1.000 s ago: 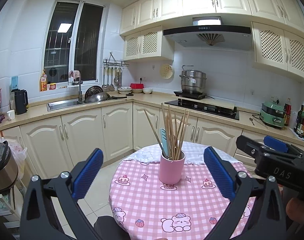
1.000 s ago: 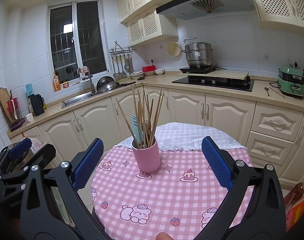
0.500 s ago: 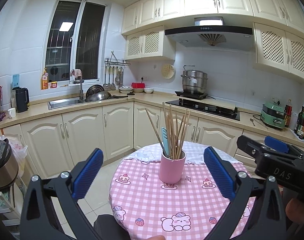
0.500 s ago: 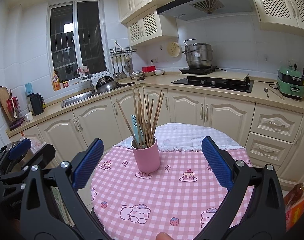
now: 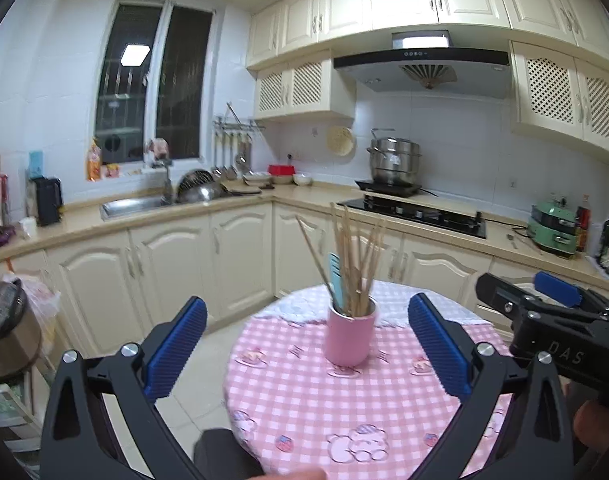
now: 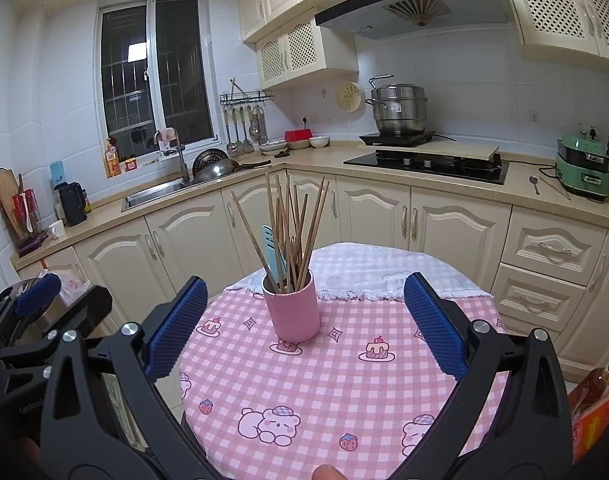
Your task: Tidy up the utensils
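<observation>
A pink cup (image 6: 291,307) stands upright near the middle of the round bench (image 6: 344,384), which is covered in a pink checked cloth. The cup holds a loose bundle of wooden chopsticks (image 6: 292,232) fanning outward, with one pale blue utensil (image 6: 273,249) tucked among them on the left side.

The chopsticks look light, thin and stiff, and smooth enough to slip or roll under a weak pinch. They lean against one another, so drawing one out will likely stir its neighbours. The upper part of a stick, where it stands free of the rest, is probably the best place to take hold; the one leaning far left stands most apart. The cup looks hard and perhaps breakable, and with tall sticks inside it could tip if a stick is dragged sideways, so steadying its wall seems wise.

The right claw (image 6: 304,320) is spread wide, its blue pads either side of the cup in view but well short of it, holding and touching nothing. The left claw (image 5: 307,342) is equally wide and empty, hanging back from the near edge of the bench, somewhat blurred.
</observation>
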`<state>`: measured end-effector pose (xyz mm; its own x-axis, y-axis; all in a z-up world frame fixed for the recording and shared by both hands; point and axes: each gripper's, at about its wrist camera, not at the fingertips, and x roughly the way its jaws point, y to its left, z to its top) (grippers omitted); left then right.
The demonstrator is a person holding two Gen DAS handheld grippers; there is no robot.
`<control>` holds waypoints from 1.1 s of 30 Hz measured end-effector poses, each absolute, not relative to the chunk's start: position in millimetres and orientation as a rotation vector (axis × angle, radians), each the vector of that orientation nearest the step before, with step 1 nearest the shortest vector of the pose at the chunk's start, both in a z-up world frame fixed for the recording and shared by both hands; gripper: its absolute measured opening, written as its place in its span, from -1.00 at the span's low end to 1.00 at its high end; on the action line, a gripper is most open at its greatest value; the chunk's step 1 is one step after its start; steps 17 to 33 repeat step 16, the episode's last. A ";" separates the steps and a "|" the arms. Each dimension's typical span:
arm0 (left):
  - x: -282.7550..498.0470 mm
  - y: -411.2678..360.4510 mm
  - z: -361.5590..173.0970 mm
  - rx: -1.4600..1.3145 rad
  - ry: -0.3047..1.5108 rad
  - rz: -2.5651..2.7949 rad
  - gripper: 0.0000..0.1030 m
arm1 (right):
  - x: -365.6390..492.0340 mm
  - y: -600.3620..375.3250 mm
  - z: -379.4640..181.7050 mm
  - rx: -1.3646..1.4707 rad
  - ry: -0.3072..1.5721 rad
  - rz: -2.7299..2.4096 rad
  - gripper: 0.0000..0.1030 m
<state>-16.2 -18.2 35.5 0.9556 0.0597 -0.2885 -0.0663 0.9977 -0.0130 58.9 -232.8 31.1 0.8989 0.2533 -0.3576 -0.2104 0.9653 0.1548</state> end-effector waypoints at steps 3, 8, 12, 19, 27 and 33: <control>-18.1 -16.9 35.3 -0.029 0.277 0.066 0.92 | 60.0 -233.7 28.6 0.111 0.392 0.245 0.88; -19.4 -14.5 35.9 -0.039 0.273 0.061 0.91 | 60.3 -234.1 27.4 0.110 0.394 0.248 0.88; -17.1 -12.7 35.8 -0.062 0.299 0.040 0.91 | 59.7 -235.2 27.1 0.105 0.390 0.248 0.88; -13.1 -10.8 33.4 -0.079 0.317 0.032 0.91 | 59.9 -233.2 27.6 0.095 0.388 0.249 0.88; -13.1 -10.8 33.4 -0.079 0.317 0.032 0.91 | 59.9 -233.2 27.6 0.095 0.388 0.249 0.88; -13.1 -10.8 33.4 -0.079 0.317 0.032 0.91 | 59.9 -233.2 27.6 0.095 0.388 0.249 0.88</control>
